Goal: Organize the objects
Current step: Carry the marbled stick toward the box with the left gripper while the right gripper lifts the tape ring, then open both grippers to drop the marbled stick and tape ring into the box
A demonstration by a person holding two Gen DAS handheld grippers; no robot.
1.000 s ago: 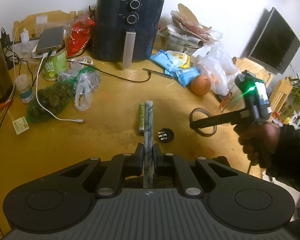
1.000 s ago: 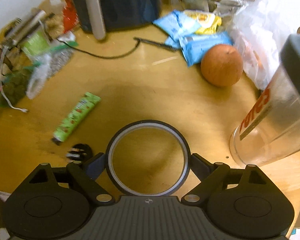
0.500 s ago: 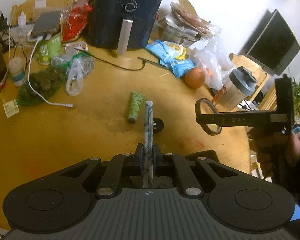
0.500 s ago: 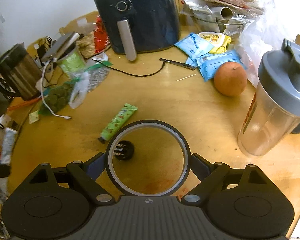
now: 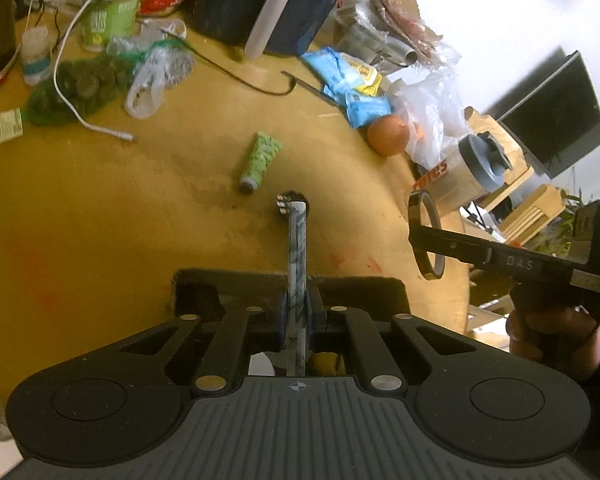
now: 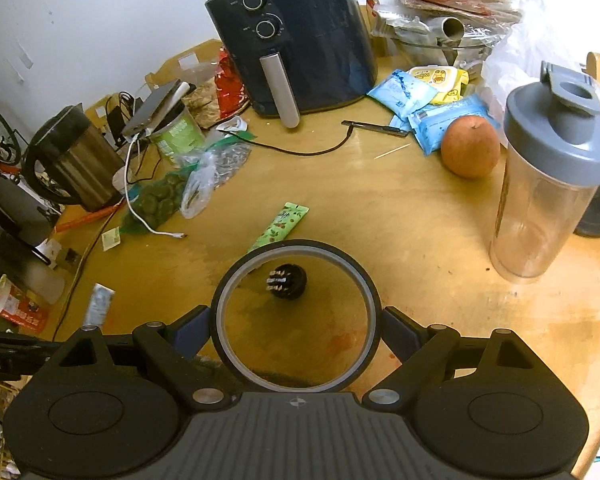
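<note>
Between our right gripper (image 6: 296,316) pads sits the tape ring (image 6: 296,316), held above the table (image 6: 420,220) only at its rim; it could pop out (a thin hoop). Our left gripper (image 5: 296,312) is clamped on a flat marbled strip (image 5: 297,256), whose tip could clip the small black cap (image 6: 287,281).

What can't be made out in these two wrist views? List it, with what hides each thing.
- Left wrist view: the flat marbled piece clamped in the left gripper shows edge-on only; its face and identity stay unclear.
- Left wrist view: the small black object is partly covered by that piece's tip.
- Right wrist view: the green tube's lower end is behind the ring held by the right gripper.
- Shaker bottle: its print is blurred, unreadable.
</note>
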